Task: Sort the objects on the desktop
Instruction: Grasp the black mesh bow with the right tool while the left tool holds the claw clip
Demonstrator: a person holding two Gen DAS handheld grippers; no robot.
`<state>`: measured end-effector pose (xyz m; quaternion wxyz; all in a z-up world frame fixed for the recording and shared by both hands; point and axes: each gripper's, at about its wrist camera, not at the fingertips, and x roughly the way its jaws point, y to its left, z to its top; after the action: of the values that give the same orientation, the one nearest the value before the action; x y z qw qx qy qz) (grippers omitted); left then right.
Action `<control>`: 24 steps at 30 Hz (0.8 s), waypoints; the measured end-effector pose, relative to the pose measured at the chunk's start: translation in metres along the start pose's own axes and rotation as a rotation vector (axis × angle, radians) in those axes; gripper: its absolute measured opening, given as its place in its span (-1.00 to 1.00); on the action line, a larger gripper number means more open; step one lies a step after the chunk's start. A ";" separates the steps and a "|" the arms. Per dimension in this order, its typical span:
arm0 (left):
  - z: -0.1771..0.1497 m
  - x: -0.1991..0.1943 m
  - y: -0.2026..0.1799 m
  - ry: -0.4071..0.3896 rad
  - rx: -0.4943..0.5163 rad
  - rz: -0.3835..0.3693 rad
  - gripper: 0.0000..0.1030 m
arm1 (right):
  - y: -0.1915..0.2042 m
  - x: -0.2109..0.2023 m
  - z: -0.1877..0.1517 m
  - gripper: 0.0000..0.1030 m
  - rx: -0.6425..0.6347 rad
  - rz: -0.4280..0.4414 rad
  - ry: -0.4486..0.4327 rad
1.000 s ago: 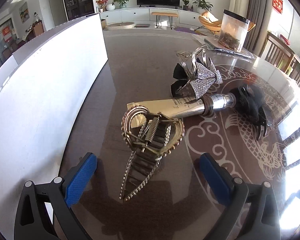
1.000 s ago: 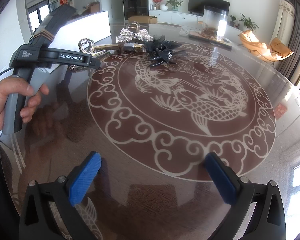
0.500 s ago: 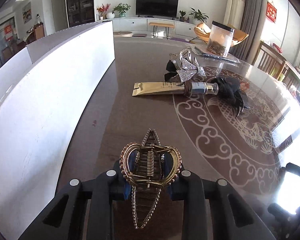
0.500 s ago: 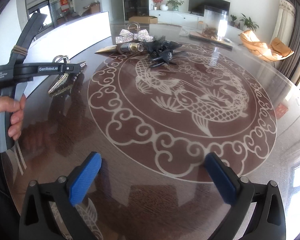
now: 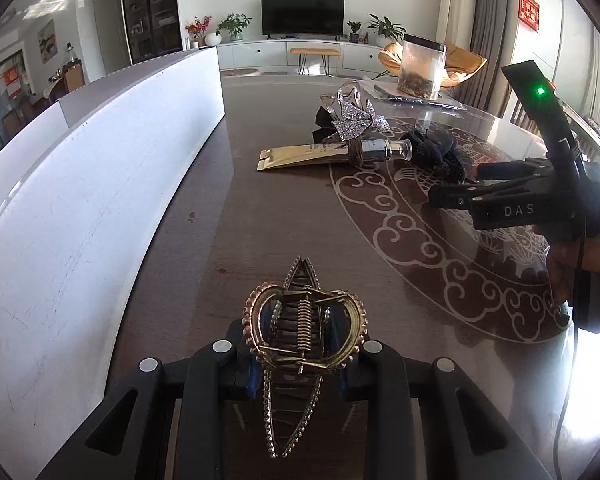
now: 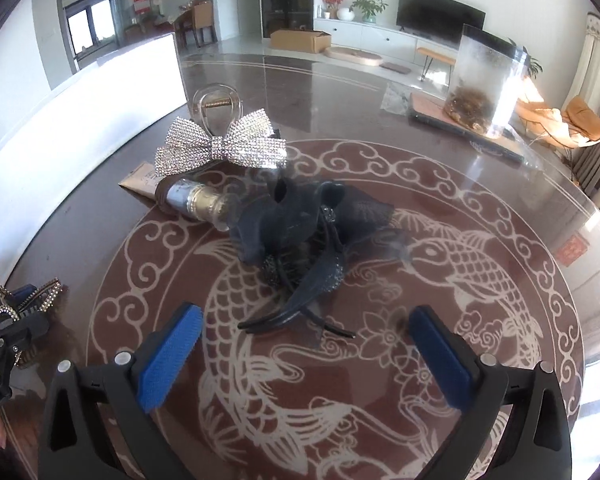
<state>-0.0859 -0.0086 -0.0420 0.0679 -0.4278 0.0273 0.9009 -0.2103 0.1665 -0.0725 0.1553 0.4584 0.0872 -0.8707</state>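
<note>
Behind our tools the glass table (image 6: 500, 240) carries the remaining pile. Our left gripper (image 5: 300, 344) has just clamped the gold hair claw (image 5: 304, 332) and pulled it back; the right gripper (image 6: 304, 356), jaws apart, now approaches the black hair clip (image 6: 300, 240), probably next.

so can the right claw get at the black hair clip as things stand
Probably yes: the right claw is open, pointed at the black clip, with only bare table between them.
</note>
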 end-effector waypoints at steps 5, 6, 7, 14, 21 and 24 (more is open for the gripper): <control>0.000 0.000 0.001 0.000 -0.005 -0.006 -0.48 | -0.008 0.010 0.012 1.00 0.048 -0.031 -0.019; 0.000 0.000 0.001 0.000 -0.006 -0.007 -0.48 | -0.008 0.011 0.014 1.00 0.051 -0.033 -0.018; 0.000 0.000 0.002 0.000 -0.006 -0.007 -0.48 | -0.008 0.013 0.017 1.00 0.054 -0.036 -0.018; 0.000 0.000 0.002 0.000 -0.006 -0.007 -0.48 | 0.004 0.014 0.023 0.78 0.044 -0.031 -0.033; 0.000 0.000 0.002 0.000 -0.007 -0.007 -0.47 | 0.015 0.004 0.020 -0.23 0.035 -0.030 -0.067; -0.001 -0.001 0.002 -0.001 -0.008 -0.010 -0.47 | 0.015 0.000 0.014 -0.23 0.035 -0.025 -0.072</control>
<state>-0.0854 -0.0109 -0.0421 0.0704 -0.4278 0.0216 0.9009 -0.2153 0.1480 -0.0646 0.1391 0.4285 0.0719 -0.8899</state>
